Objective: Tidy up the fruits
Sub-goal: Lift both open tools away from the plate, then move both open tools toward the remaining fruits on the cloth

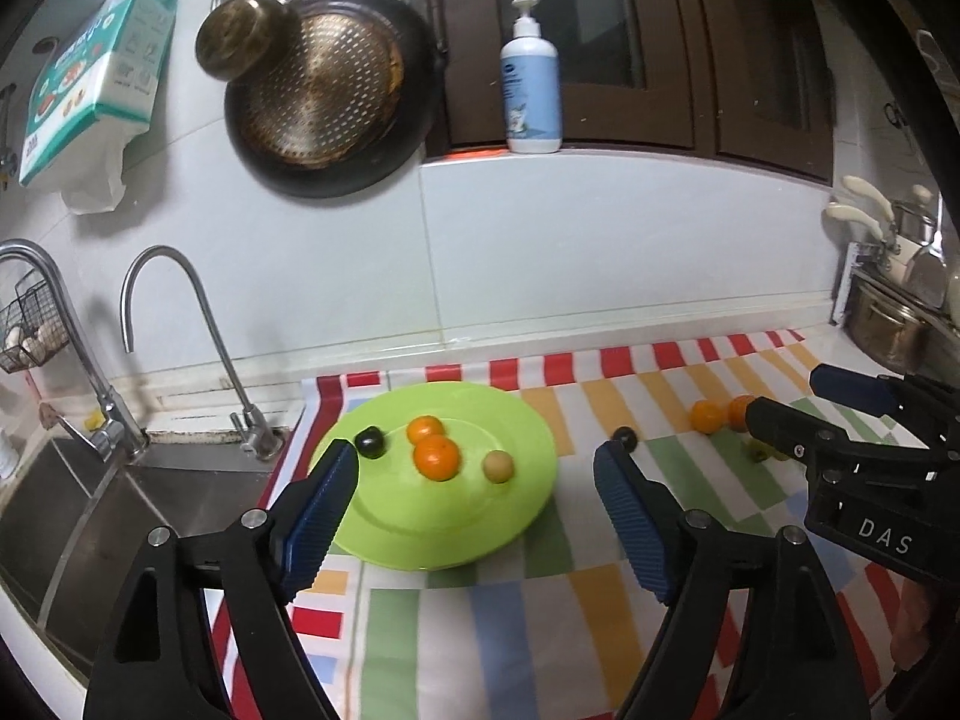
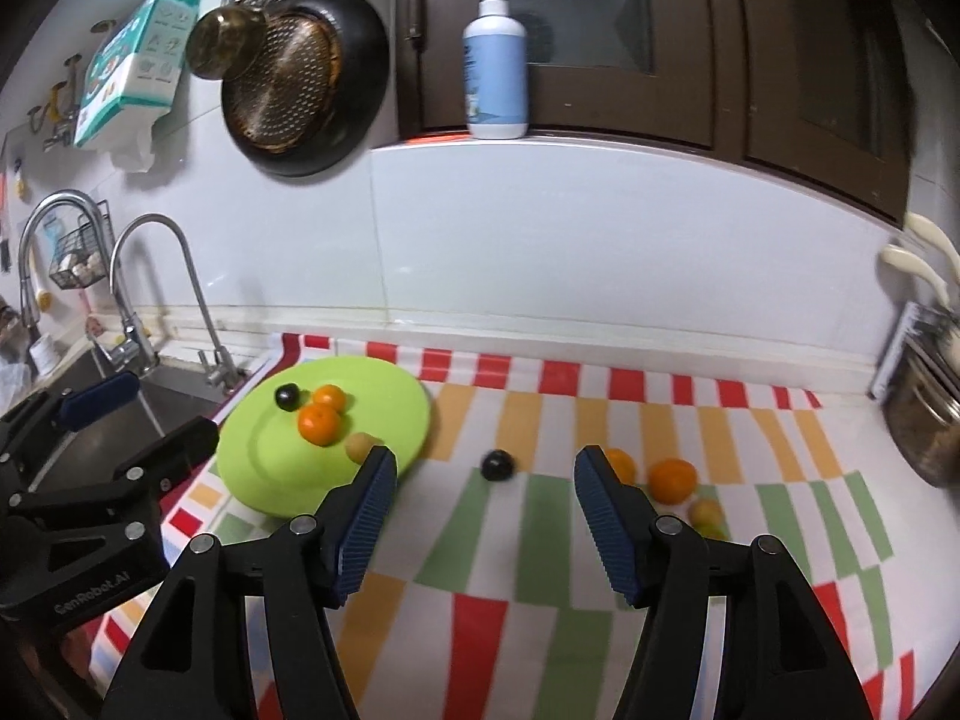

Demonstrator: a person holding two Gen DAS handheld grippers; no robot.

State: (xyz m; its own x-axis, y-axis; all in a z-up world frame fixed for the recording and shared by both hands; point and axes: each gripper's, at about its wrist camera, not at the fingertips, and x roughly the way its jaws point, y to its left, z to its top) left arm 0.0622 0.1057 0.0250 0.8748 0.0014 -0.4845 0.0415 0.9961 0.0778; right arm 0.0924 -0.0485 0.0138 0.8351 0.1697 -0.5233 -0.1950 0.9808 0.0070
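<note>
Left gripper jaws wide apart, empty, above green plate at cloth's sink-side edge. Right gripper part open, empty. Plate holds two oranges, dark fruit, pale fruit. Loose on striped cloth: dark plum mid-cloth, two more oranges, yellowish fruit toward right edge. Best next: right gripper straddles plum squarely, closes gently; round fruit likely rolls. Sink close beyond plate.

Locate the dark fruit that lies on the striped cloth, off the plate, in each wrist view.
Left wrist view: the dark fruit lies right of centre on the striped cloth, just right of the green plate.
Right wrist view: it lies at centre, between the open right gripper's fingers and beyond them.
Shared landmark: the green plate, left of the fruit in both.
</note>
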